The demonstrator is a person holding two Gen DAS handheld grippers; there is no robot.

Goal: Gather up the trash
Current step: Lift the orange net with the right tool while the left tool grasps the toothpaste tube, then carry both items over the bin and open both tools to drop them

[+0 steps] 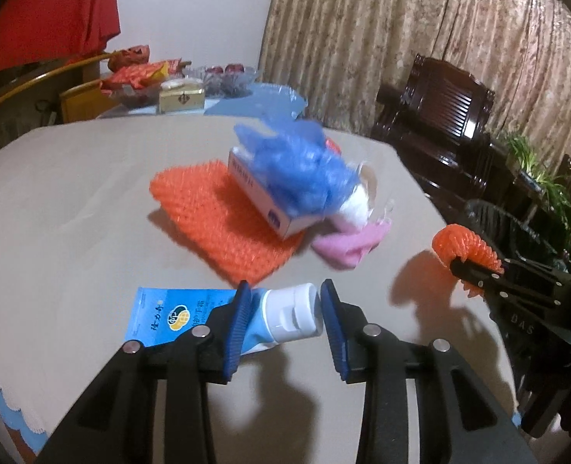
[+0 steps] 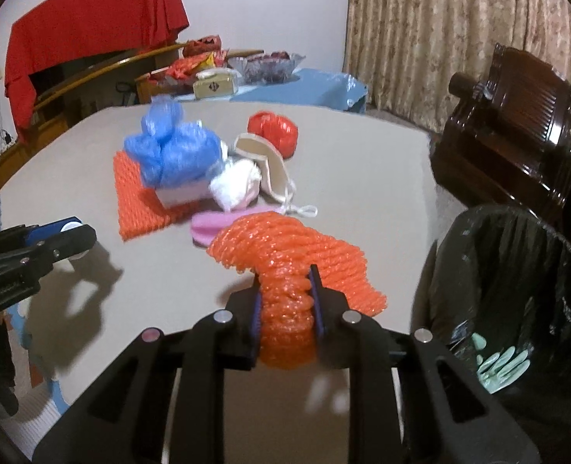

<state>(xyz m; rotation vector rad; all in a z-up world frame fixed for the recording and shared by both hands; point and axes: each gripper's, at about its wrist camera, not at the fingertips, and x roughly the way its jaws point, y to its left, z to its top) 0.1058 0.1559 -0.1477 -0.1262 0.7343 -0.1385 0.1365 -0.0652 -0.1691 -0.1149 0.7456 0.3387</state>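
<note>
Trash is being lifted off the tabletop in both grippers.
A tube point(image 1: 223, 319) is clamped by the left gripper point(image 1: 283, 324) near the front edge; orange mesh point(image 2: 285, 270) is pinched by the right gripper point(image 2: 285, 305), next needing carriage over the bin point(image 2: 517, 270) at the right edge.

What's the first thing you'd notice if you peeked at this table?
Probably the bright orange foam net squeezed in the right tongs, just left of the black-bagged bin. Next, the blue tube with a white cap sitting between the left tongs at the table's near edge. Behind them sits a messy heap topped by a crumpled blue bag.
</note>
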